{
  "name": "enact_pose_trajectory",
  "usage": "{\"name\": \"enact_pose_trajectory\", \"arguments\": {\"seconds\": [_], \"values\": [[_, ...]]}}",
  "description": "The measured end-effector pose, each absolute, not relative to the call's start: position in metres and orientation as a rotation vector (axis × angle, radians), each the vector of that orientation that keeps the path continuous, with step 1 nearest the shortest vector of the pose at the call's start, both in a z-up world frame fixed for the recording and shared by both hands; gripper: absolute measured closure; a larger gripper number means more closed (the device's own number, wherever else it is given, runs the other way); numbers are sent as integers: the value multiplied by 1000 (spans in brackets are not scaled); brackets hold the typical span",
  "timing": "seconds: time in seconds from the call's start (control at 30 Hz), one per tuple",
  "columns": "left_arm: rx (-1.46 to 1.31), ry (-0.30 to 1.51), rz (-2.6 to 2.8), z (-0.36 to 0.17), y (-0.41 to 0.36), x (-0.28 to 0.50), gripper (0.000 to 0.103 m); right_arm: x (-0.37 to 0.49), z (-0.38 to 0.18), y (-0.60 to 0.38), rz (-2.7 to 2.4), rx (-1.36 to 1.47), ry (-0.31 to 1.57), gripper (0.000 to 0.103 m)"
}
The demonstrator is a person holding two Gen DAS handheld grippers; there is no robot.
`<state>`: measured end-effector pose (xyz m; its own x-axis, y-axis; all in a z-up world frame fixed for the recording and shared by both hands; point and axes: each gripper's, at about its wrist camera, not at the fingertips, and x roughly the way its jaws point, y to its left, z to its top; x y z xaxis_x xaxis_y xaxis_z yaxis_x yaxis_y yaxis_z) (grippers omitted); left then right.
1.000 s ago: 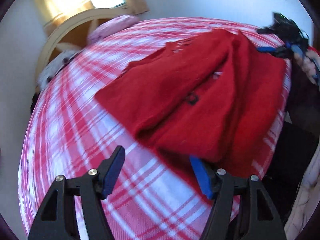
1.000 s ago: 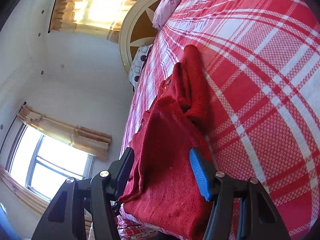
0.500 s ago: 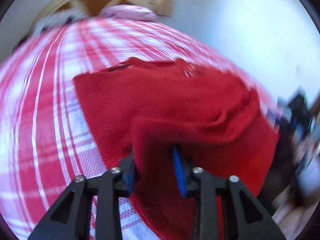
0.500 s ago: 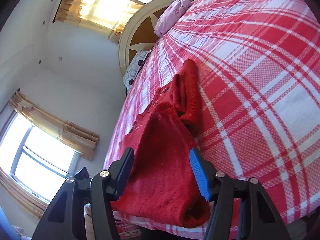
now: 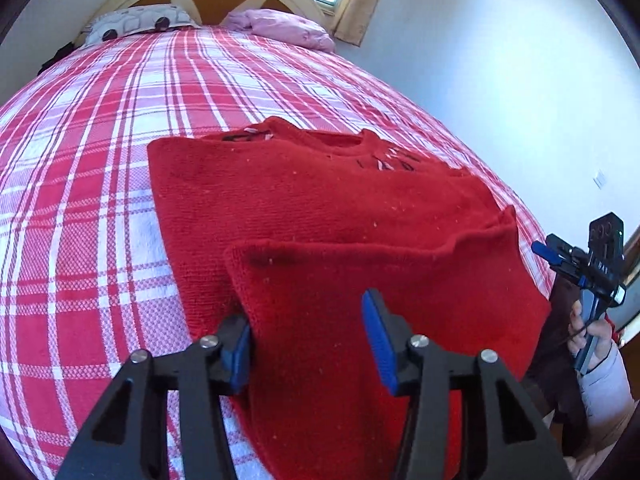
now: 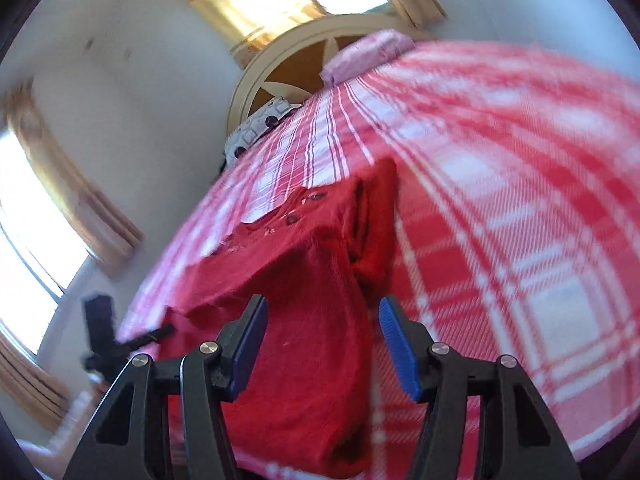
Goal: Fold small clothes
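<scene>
Left gripper [image 5: 308,340] open over sweater [image 5: 320,208]; headboard [image 6: 280,80].

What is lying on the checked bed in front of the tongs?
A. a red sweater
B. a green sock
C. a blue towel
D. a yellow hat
A: a red knitted sweater is spread on the red-and-white checked bed, and the lifted edge of it reaches in between the open left tongs.
</scene>
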<state>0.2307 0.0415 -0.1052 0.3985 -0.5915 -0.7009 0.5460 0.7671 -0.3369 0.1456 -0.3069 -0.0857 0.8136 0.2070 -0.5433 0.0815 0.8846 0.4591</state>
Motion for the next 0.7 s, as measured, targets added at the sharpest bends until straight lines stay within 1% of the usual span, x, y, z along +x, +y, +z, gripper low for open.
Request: {"name": "enact_pose_trajectory", "arguments": {"seconds": [0.2, 0.3, 0.4, 0.43, 0.47, 0.5, 0.53, 0.57, 0.6, 0.63, 0.7], "values": [[-79, 908, -698, -105, 41, 230, 51, 178, -85, -295, 65, 333, 646, 44], [-92, 909, -687, -105, 41, 230, 51, 194, -94, -288, 34, 274, 681, 44], [-67, 911, -675, -105, 38, 230, 54, 205, -103, -282, 18, 226, 711, 44], [-55, 911, -668, -104, 36, 230, 56, 205, -104, -281, 17, 217, 708, 48], [-36, 911, -652, -104, 35, 231, 62, 204, -104, -279, 12, 192, 691, 54], [-24, 911, -643, -104, 34, 231, 69, 203, -103, -278, 4, 176, 684, 69], [-21, 910, -638, -104, 34, 230, 71, 201, -102, -277, -2, 166, 678, 76], [-34, 909, -643, -104, 35, 230, 79, 199, -100, -278, -4, 165, 667, 80], [-50, 908, -647, -104, 37, 230, 87, 196, -99, -278, -6, 170, 660, 89], [-61, 904, -646, -104, 38, 228, 88, 193, -98, -278, -5, 174, 653, 96], [-71, 891, -640, -103, 40, 225, 91, 184, -94, -274, -31, 155, 628, 96]]}}
